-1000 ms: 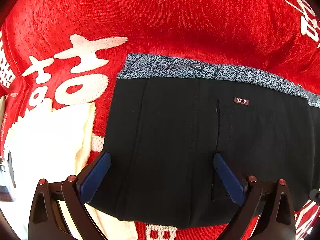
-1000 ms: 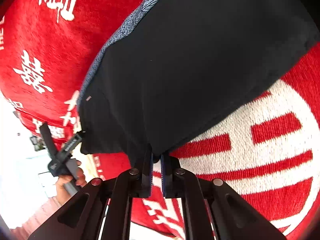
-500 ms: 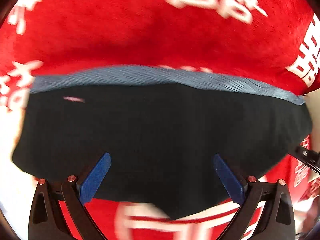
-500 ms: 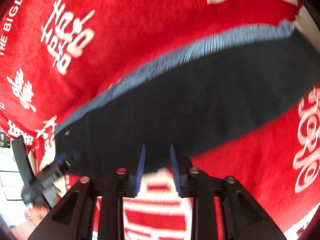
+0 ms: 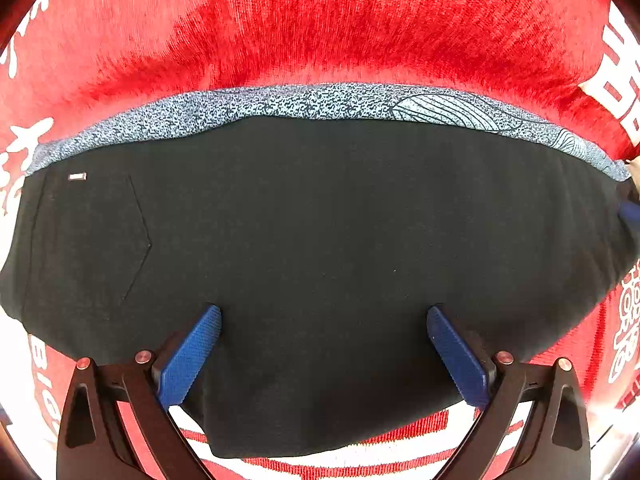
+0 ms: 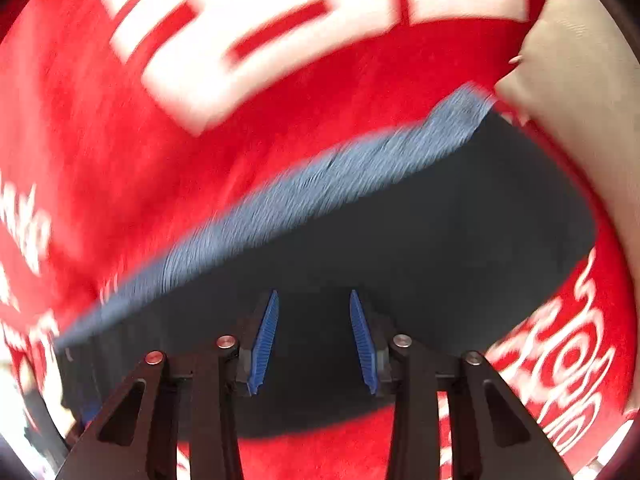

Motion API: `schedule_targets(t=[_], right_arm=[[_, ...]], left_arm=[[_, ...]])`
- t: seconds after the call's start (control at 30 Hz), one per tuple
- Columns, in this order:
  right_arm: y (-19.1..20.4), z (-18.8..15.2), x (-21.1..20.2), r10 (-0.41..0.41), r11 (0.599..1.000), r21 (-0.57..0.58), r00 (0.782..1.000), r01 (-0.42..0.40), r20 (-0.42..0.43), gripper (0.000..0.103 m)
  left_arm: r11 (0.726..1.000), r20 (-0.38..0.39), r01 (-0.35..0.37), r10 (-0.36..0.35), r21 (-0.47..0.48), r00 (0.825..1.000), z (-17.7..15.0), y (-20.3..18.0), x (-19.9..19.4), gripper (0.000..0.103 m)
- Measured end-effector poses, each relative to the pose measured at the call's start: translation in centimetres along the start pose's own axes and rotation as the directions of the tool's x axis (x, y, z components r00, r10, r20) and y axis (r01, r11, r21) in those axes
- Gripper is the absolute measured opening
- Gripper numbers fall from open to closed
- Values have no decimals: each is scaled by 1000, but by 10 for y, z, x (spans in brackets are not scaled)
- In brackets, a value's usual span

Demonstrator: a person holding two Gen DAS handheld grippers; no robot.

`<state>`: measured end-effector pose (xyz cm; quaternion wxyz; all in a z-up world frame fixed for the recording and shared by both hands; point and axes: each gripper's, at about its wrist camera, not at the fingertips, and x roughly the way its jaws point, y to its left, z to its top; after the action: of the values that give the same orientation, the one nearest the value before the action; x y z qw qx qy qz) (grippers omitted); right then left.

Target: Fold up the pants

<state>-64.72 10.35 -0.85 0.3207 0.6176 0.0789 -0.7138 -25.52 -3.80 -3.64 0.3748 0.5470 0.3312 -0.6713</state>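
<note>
The black pants [image 5: 320,232] lie folded flat on the red blanket, with a blue-grey speckled lining strip [image 5: 320,100] along the far edge and a small label [image 5: 77,176] at the left. My left gripper [image 5: 323,316] is wide open just above the near part of the pants, holding nothing. In the right wrist view the same pants [image 6: 420,248] and lining strip [image 6: 320,192] show blurred. My right gripper [image 6: 314,300] is open over the near edge of the pants, with nothing between its fingers.
A red blanket [image 5: 320,20] with white lettering covers the surface on all sides of the pants. A beige cushion or cloth [image 6: 580,100] lies at the far right in the right wrist view.
My right gripper was shut on the pants' edge and has opened and let go. My left gripper has swung right along the pants, so the label now sits far left.
</note>
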Motion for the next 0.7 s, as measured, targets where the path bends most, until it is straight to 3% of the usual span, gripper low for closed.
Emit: schedule_targets(t=[0.13, 0.23, 0.3, 0.37, 0.5, 0.6, 0.7], right_arm=[[1, 46, 18, 20, 998, -68, 1000, -19, 5, 39], [-20, 71, 36, -62, 994, -91, 998, 61, -8, 33], [-44, 83, 31, -121, 989, -77, 992, 123, 28, 29], [-74, 95, 20, -171, 984, -32, 983, 173, 58, 8], [-87, 99, -10, -159, 987, 6, 986, 158, 55, 15], [-78, 72, -38, -106, 993, -36, 992, 109, 67, 17], [-86, 39, -36, -124, 992, -33, 992, 124, 23, 25]], left_arm=[[999, -12, -9, 8, -31, 1000, 0, -4, -1, 103], [999, -16, -31, 31, -40, 999, 1, -8, -3, 103], [998, -16, -44, 43, -43, 999, -4, -19, -7, 103], [998, -17, -48, 48, -47, 999, -5, -19, -11, 103], [996, -27, -69, 68, -50, 997, -5, -12, -7, 103], [996, -36, -84, 82, -37, 996, 10, -19, 2, 103], [995, -34, -94, 93, -23, 995, 13, -26, 3, 103]])
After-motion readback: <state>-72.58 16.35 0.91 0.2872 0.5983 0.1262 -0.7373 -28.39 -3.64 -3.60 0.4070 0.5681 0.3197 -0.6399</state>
